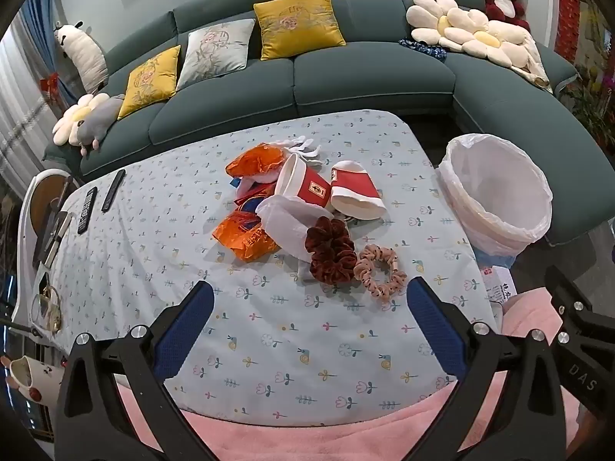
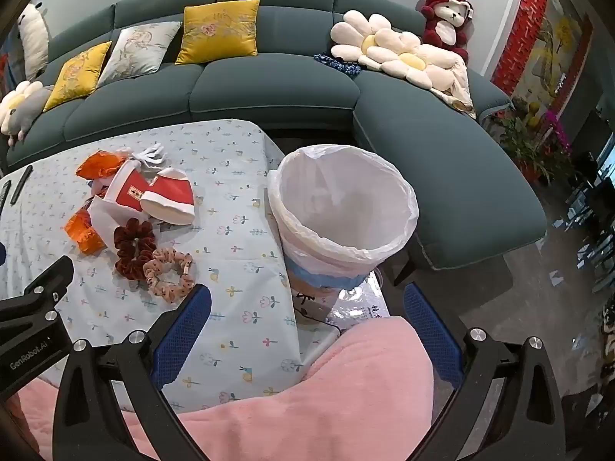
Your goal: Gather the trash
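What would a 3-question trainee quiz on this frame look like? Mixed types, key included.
1. True or false: the left tongs are shut on a paper cup.
2. Which item lies nearest the left tongs? A) remote control B) dotted pink scrunchie C) orange wrapper
3. Fill in: the lined trash bin stands beside the table's ____ edge, seen from the person.

Key
1. False: both tongs, left and right, are open and hold nothing; the two red paper cups lie on their sides on the table.
2. B, the dotted pink scrunchie.
3. Right.
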Action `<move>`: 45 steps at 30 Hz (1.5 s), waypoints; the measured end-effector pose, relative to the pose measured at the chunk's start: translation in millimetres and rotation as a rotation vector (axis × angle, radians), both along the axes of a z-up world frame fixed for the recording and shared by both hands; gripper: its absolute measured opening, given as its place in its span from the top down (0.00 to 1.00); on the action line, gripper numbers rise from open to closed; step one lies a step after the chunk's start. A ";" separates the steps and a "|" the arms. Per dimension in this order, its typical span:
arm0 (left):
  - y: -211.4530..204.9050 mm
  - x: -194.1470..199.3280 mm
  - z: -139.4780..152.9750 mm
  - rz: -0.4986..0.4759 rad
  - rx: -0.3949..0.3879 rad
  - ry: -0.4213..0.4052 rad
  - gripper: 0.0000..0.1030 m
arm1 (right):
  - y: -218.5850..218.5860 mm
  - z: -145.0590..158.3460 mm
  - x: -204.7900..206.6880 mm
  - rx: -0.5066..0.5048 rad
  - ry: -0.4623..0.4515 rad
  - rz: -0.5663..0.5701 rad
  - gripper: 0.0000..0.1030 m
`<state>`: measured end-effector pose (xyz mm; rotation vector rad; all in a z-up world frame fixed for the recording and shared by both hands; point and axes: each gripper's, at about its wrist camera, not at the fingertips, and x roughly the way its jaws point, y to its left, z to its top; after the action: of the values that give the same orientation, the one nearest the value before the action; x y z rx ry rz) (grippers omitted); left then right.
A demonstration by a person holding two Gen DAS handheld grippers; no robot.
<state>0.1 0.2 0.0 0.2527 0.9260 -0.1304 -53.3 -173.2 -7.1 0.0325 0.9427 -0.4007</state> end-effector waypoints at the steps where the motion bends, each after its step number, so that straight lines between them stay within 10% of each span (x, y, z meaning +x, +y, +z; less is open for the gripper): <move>1: 0.1 0.0 0.0 0.001 -0.001 0.001 0.07 | 0.4 0.2 -0.2 -0.008 0.000 0.000 0.07; 45: 7.6 5.8 -4.6 0.037 -0.011 -0.013 0.07 | 3.6 5.5 -4.6 -0.004 0.004 -0.009 0.07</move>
<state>5.9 7.8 -4.6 0.2259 0.9161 -0.0991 -57.9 -169.5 -1.5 0.0329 0.9457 -0.4111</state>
